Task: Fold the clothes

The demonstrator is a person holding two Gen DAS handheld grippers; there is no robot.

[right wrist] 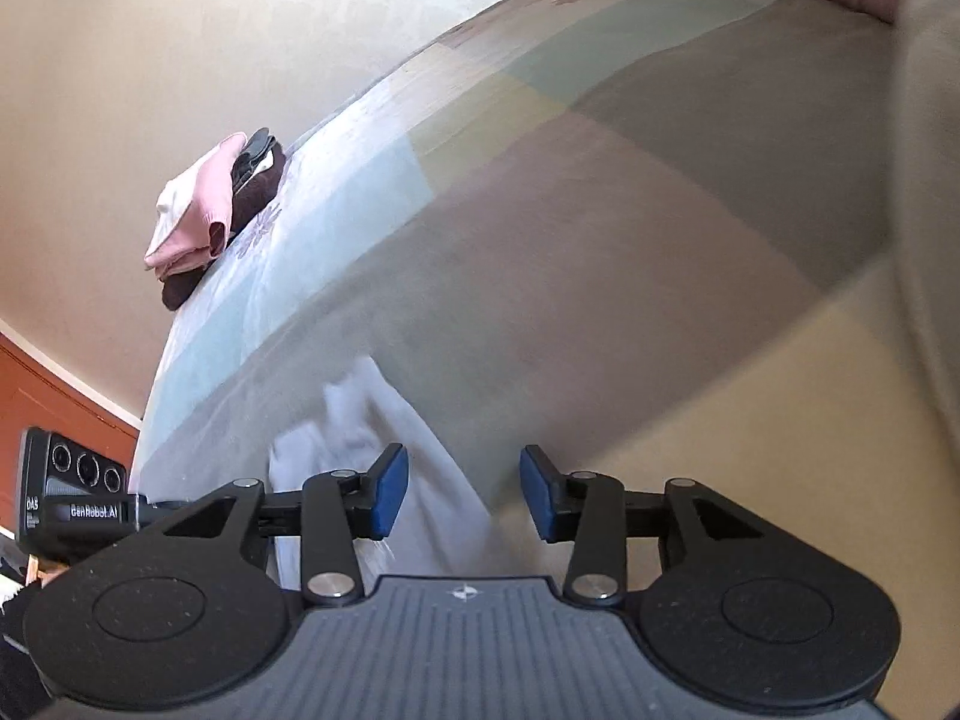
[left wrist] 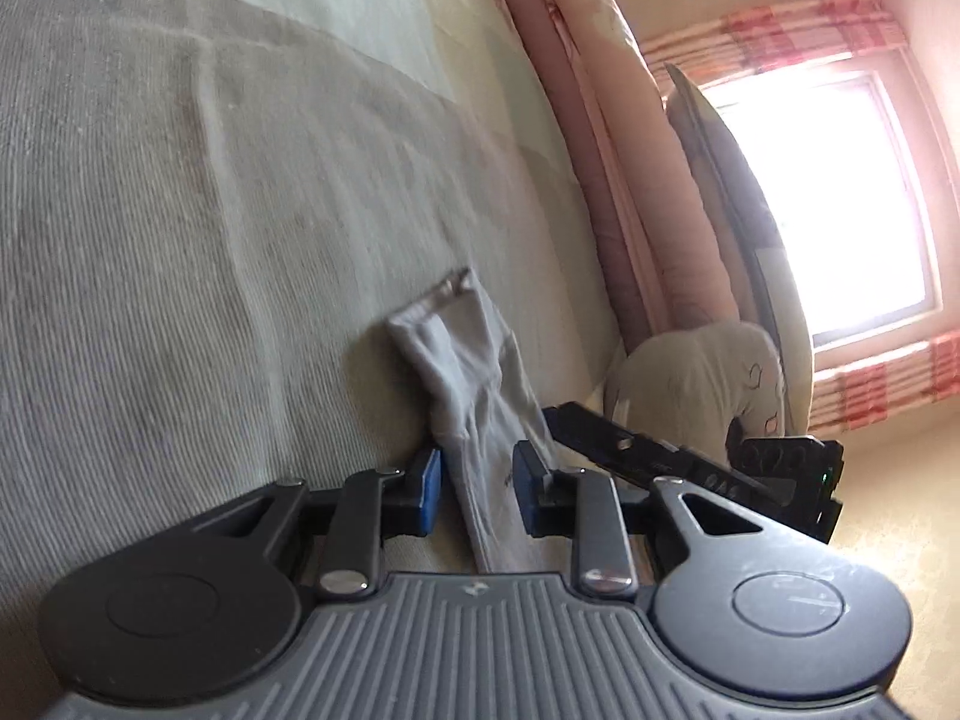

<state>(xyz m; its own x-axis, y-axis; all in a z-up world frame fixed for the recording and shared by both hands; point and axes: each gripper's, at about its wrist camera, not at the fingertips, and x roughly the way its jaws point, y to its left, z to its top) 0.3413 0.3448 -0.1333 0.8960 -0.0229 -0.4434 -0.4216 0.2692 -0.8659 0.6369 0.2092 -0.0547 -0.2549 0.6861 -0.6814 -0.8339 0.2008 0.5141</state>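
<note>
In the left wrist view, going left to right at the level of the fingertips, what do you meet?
Striped bed cover → left gripper with the grey garment lying between its open pads → the other gripper's black body → cream floor.

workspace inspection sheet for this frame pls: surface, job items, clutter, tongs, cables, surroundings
Surface: bed cover in pastel blocks, wrinkled.
Job's things: pale grey garment lying stretched out on the bed; the right wrist view shows it as white cloth.
Clutter: stack of folded clothes at the bed's far edge; beige lump by the pillows.
Tongs: left tongs open, cloth between the pads, not pinched; right tongs open, over the cloth's edge.
Cables: nothing seen.
Surroundings: bright window, checked curtains, pillows, plain wall.
</note>
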